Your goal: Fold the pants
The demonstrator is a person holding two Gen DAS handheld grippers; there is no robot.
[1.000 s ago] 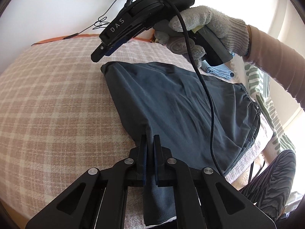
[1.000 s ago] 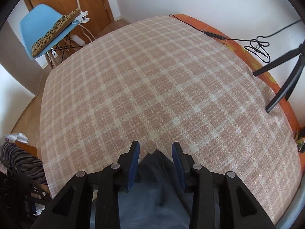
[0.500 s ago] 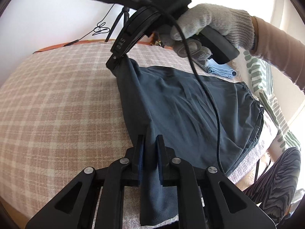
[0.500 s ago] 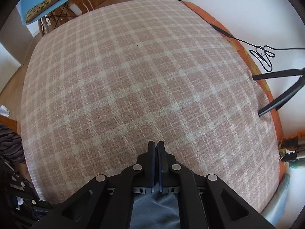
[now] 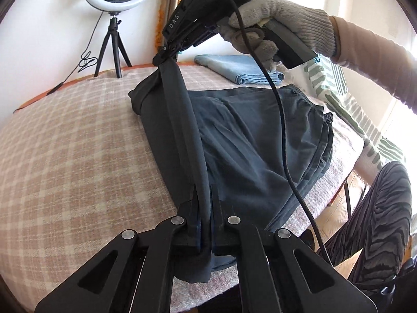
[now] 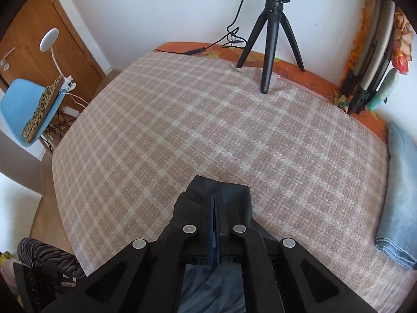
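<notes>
- On the plaid blanket [image 5: 73, 156] covering the bed lay the dark pants [image 5: 255, 140], their elastic waistband toward the bed's right edge, near the green-striped fabric [image 5: 346, 96].
- Left gripper [image 5: 204, 195] had its jaws pressed together on the near end of a hem edge of the pants, with cloth hanging down below the fingers.
- Right gripper [image 5: 163, 56], held in a gloved hand [image 5: 273, 23], was clamped on the far end of that same edge, lifted clear of the blanket; the cloth ran as a taut, rolled band between the two grippers.
- Beneath that raised band, the rest of the pants stayed flat on the blanket, with a small fold bunched at the far left corner.
- From the right wrist view, the right gripper [image 6: 215, 203] showed its fingers closed tight, with dark pants [image 6: 206, 187] cloth gathered around the tips and more of it below.
- A black cable [image 5: 281, 120] trailed from the right gripper across the pants.
- Beyond the pants sat a folded blue towel [image 5: 239, 67], and a ring light on a small tripod [image 5: 112, 44] stood at the far edge by the wall.
- A blue chair [image 6: 28, 109] with a leopard-print cushion stood on the floor beside the bed.
</notes>
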